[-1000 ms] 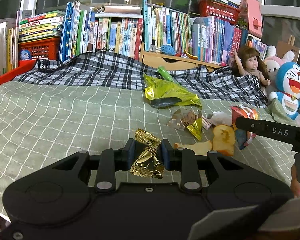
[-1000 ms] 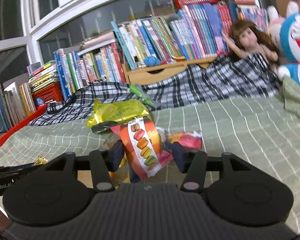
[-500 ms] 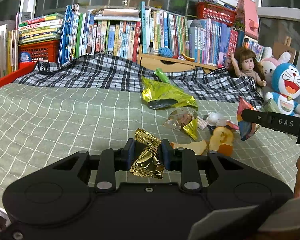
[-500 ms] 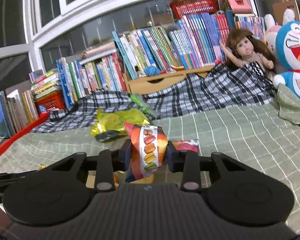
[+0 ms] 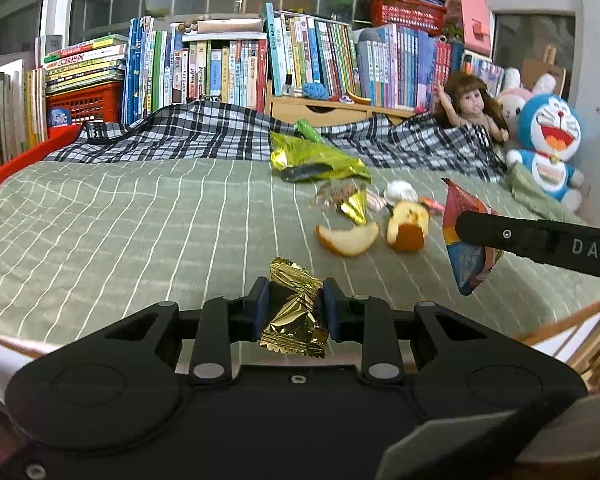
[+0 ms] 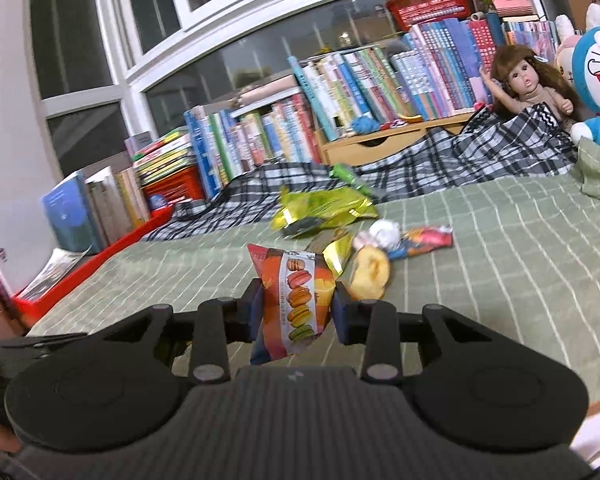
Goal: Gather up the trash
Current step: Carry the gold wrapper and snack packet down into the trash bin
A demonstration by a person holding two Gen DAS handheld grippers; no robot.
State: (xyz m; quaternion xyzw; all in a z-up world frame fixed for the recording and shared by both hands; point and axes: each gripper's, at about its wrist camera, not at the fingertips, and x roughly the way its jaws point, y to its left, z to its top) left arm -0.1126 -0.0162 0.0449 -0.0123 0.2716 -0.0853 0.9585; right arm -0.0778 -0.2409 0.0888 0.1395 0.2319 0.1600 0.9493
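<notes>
My left gripper (image 5: 293, 306) is shut on a crumpled gold foil wrapper (image 5: 294, 312), held above the near edge of the green checked bed. My right gripper (image 6: 296, 306) is shut on an orange macaron snack packet (image 6: 294, 300), lifted off the bed; the same packet (image 5: 466, 248) hangs at the right of the left wrist view. On the bed lie a yellow-green foil bag (image 5: 316, 158), a clear wrapper with a gold corner (image 5: 342, 200), a white paper ball (image 5: 400, 191), two fruit pieces (image 5: 348, 239) (image 5: 407, 226) and a pink wrapper (image 6: 430, 237).
A checked blanket (image 5: 204, 136) is bunched along the far side below rows of books (image 5: 228, 68). A doll (image 5: 474, 108) and blue plush toy (image 5: 550, 144) sit at the far right. A red rail (image 5: 16, 164) borders the bed's left side.
Both grippers have pulled back toward the bed's near edge with their trash. The right gripper has lifted the macaron packet away from the pile, and its jaws closed tighter on it.
</notes>
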